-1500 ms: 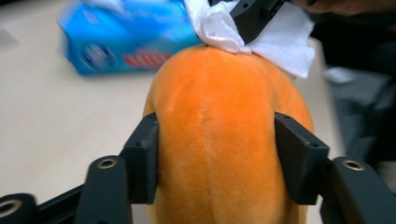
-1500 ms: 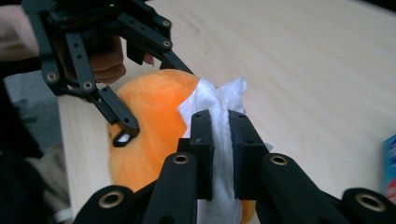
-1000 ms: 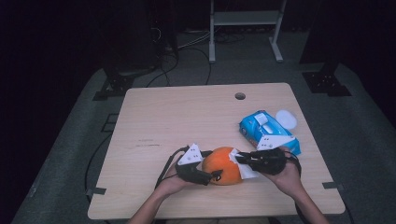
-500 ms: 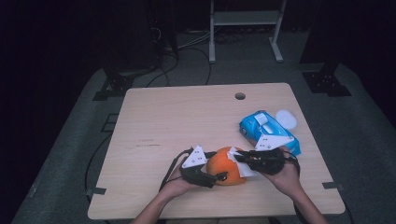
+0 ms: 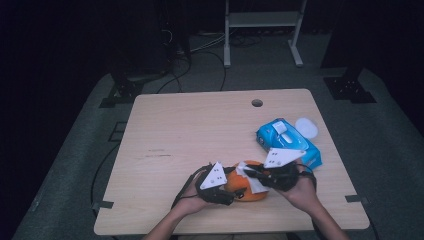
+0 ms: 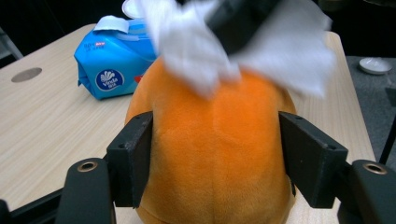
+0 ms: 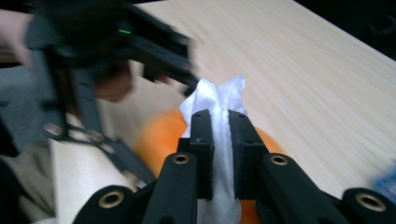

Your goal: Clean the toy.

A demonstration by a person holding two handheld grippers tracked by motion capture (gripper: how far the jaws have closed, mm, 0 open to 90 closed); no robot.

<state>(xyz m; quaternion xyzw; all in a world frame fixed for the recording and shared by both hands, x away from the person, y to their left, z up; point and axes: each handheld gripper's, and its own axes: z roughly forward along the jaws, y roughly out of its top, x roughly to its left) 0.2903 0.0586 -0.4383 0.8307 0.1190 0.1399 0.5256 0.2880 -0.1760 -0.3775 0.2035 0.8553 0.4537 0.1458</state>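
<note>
The left gripper (image 6: 215,154) has its two black jaws set against the sides of an orange plush toy (image 6: 215,144), one pad on each flank; they have just been closing, and the toy sits squeezed between them. The right gripper (image 7: 219,135) holds its jaws narrow, pinching a white wipe (image 7: 215,100) that sticks out past the tips and hangs down behind them. In the left gripper view that wipe (image 6: 196,46) lies spread over the far top of the toy, with the dark tip of the right gripper pressing into it.

From above, the left gripper (image 5: 225,187) meets the toy (image 5: 245,189) from its left, and the right gripper (image 5: 262,175) comes over the toy from the right with the wipe (image 5: 250,175) on the toy's upper right. The toy rests on the wooden table (image 5: 200,130) close to the near edge, a little right of the middle. A hand holds each gripper from the near side.

Just beyond the right gripper, to the right, lies a blue pack of wipes (image 5: 285,140) with its flap open. A small white lid (image 5: 306,127) sits just beside the pack's far right end.
</note>
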